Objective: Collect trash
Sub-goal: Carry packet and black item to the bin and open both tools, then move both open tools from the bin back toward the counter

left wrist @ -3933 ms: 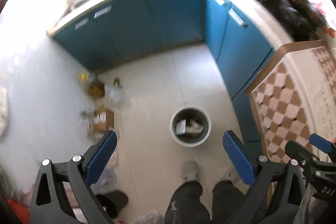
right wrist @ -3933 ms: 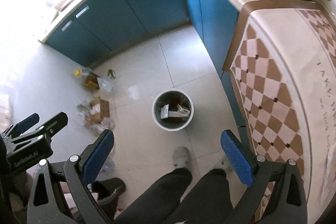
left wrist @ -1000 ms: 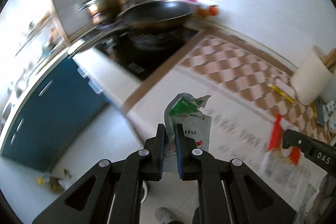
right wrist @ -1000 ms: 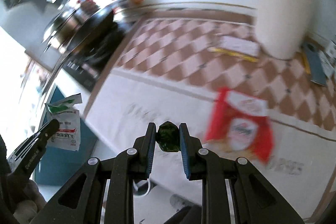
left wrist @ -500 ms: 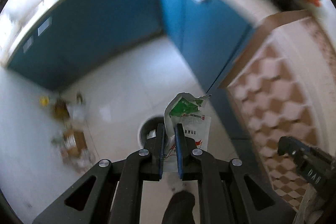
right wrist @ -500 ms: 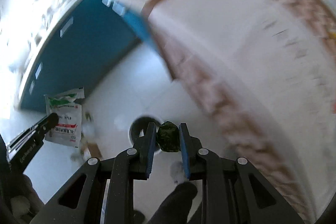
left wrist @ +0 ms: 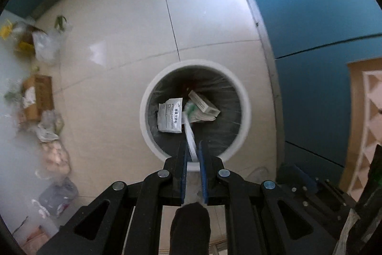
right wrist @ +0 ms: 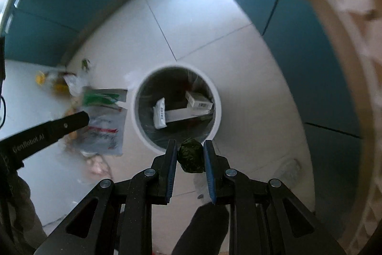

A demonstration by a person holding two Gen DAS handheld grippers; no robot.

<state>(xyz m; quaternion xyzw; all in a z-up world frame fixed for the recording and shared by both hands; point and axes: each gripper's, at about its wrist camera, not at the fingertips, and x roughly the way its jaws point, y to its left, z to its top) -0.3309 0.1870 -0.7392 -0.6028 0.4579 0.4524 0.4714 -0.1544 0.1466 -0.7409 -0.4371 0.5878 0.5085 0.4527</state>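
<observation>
A white round trash bin (left wrist: 246,111) with a dark liner stands on the tiled floor, with packets and small boxes inside. My left gripper (left wrist: 193,147) points down over its near rim, shut on a white and green plastic packet (left wrist: 189,133) seen edge-on. In the right wrist view that packet (right wrist: 102,128) hangs flat from the left gripper (right wrist: 78,120), just left of the bin (right wrist: 216,97). My right gripper (right wrist: 190,147) is shut on a dark green crumpled wad (right wrist: 191,155), held above the bin's near rim.
Blue cabinets (left wrist: 310,28) close off the floor behind and to the right. Loose litter lies along the left: a cardboard box (left wrist: 38,97) and plastic bags (left wrist: 45,44). A checkered counter edge (left wrist: 367,111) shows at the right. A person's dark leg (left wrist: 191,226) is below the grippers.
Both grippers swung from the countertop down toward the floor and now hang close over the bin. The packet and the green wad stay gripped.
</observation>
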